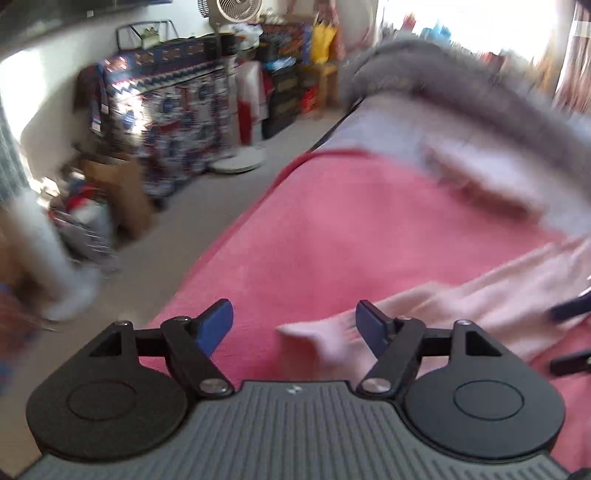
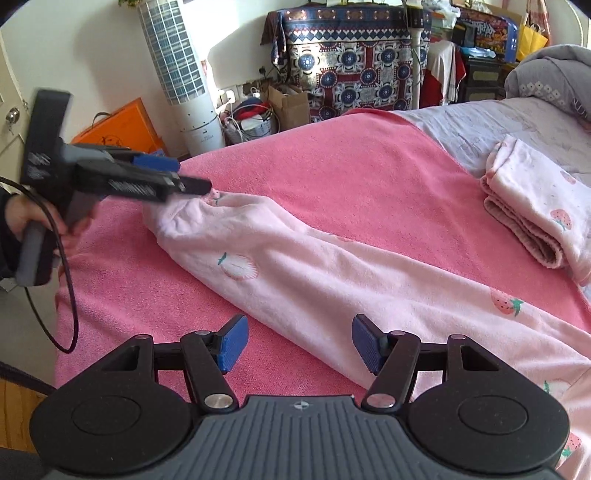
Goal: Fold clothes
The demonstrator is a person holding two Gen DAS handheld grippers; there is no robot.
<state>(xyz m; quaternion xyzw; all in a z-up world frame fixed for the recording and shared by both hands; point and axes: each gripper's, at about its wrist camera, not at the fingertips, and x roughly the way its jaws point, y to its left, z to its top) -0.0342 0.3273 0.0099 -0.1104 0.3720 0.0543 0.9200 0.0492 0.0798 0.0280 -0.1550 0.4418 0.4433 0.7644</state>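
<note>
From the left wrist, blurred, the left gripper (image 1: 294, 325) stands spread, empty, above the pink blanket (image 1: 332, 229); the pale pink strawberry-print garment's (image 1: 443, 306) end seems to lie just beneath it.

From the right wrist, the right gripper (image 2: 298, 343) is spread over that garment (image 2: 332, 280), not pinching. A folded garment (image 2: 535, 214) lies apart.

Light: daylight flooded in from a window (image 1: 461, 22), blown out to white in my left view.
Blur: my left view smeared with motion; the grey quilt (image 1: 443, 74) streaked.
Sharpness: my right view stayed crisp, apart from my blurred left gripper (image 2: 195, 184).
Edges: fisheye bending, dark corners.
Shadows: soft, faint.
</note>
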